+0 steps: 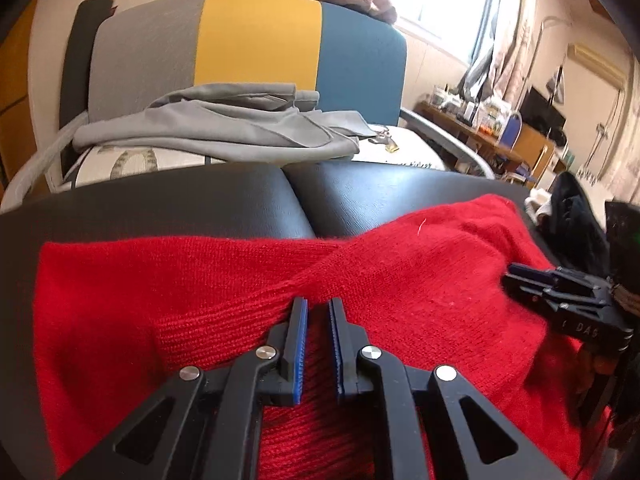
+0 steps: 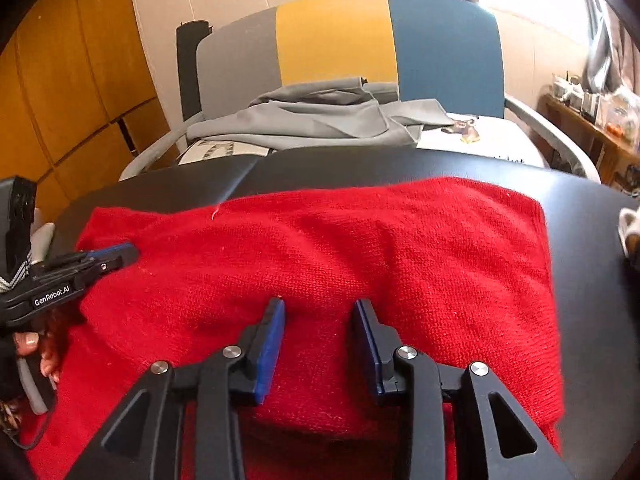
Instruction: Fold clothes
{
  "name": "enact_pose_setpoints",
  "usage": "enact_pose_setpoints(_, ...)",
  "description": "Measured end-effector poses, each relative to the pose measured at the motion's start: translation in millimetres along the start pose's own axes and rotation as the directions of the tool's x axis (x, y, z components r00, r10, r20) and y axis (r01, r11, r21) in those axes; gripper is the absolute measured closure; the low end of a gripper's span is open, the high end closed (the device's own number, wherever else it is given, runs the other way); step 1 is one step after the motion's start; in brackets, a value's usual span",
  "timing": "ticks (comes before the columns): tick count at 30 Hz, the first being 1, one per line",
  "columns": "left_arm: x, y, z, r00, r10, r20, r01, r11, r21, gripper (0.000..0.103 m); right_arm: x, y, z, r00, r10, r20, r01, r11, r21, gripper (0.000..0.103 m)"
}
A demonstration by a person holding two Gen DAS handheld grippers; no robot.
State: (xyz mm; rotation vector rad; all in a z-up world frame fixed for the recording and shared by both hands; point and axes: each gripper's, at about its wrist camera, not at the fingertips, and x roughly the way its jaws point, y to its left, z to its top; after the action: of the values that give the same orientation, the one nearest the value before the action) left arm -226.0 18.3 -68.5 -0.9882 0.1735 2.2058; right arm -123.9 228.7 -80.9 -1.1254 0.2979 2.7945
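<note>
Mid-fold, I'd say: red sweater (image 2: 320, 248) lay flat across the black bench (image 2: 400, 164), partly doubled over. Left gripper (image 1: 318, 304) had its jaws nearly closed, pinching a knit ridge. Right gripper (image 2: 320, 304) jaws partly open, nothing held, resting over the cloth. Next likely needs a right-side grip, then lifting both edges across together.

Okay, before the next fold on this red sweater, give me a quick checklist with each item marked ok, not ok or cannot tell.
1. Red sweater lies on the black table: ok.
2. Left hand-held gripper has fabric bunched between its narrow jaws: ok.
3. Right hand-held gripper gripping fabric: not ok, jaws apart over the sweater.
4. Far edge flat: ok.
5. Gray garment on the chair is clear of the sweater: ok.
6. Near hem straight: cannot tell, hidden.
</note>
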Motion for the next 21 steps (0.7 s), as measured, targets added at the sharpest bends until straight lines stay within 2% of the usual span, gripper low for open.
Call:
enact_pose_setpoints(3, -14.2, -23.3, 5.3, 0.996, 0.090, 0.011, -0.091, 0.988, 0.127, 0.089, 5.1, -6.4, 14.4, 1.000, 0.010, -0.008, -0.010, 1.000, 0.021, 0.067)
enact_pose_setpoints(5, -27.9, -35.4, -5.1, 0.998, 0.058, 0.014, -0.059, 0.985, 0.160, 0.086, -11.4, -1.7, 14.9, 1.000, 0.002, 0.013, -0.003, 1.000, 0.031, 0.066)
enact_pose_setpoints(7, -41.0, -47.3, -15.8, 1.000, 0.027, 0.014, -0.029, 0.981, 0.192, 0.085, -31.9, 11.0, 8.5, 0.996, 0.077, 0.041, -0.078, 0.996, 0.032, 0.066)
enact_pose_setpoints(8, -39.9, -48.8, -24.4, 0.999, 0.040, -0.007, -0.037, 0.979, 0.200, 0.085, -37.4, 19.6, 3.8, 0.996, 0.089, 0.023, -0.090, 0.996, 0.010, 0.066)
enact_pose_setpoints(11, -39.6, -44.3, -46.4, 0.999, 0.046, 0.005, -0.046, 0.979, 0.199, 0.082, -31.4, 35.6, -18.8, 0.997, 0.020, -0.070, -0.026, 0.996, -0.083, 0.061)
enact_pose_setpoints(14, -52.5, -39.3, -40.6, 0.999, 0.037, -0.022, -0.033, 0.989, 0.146, 0.081, -37.0, 24.1, -23.2, 0.998, 0.049, -0.048, -0.049, 0.999, -0.010, 0.057)
enact_pose_setpoints(16, -74.2, -31.0, -42.4, 1.000, 0.017, 0.002, -0.017, 0.996, 0.086, 0.081, -52.1, 11.3, -20.2, 0.997, 0.069, -0.035, -0.066, 0.994, 0.089, 0.055)
enact_pose_setpoints(18, -98.6, -16.9, -53.2, 0.999, -0.024, 0.037, 0.025, 1.000, -0.010, 0.081, -76.6, -1.5, -22.8, 0.994, 0.112, 0.012, -0.112, 0.979, 0.170, 0.055)
enact_pose_setpoints(21, -131.5, 6.6, -83.4, 0.995, -0.069, 0.078, 0.081, 0.983, -0.167, 0.081, -124.5, -16.8, -45.7, 0.992, 0.113, 0.060, -0.123, 0.971, 0.207, 0.053)
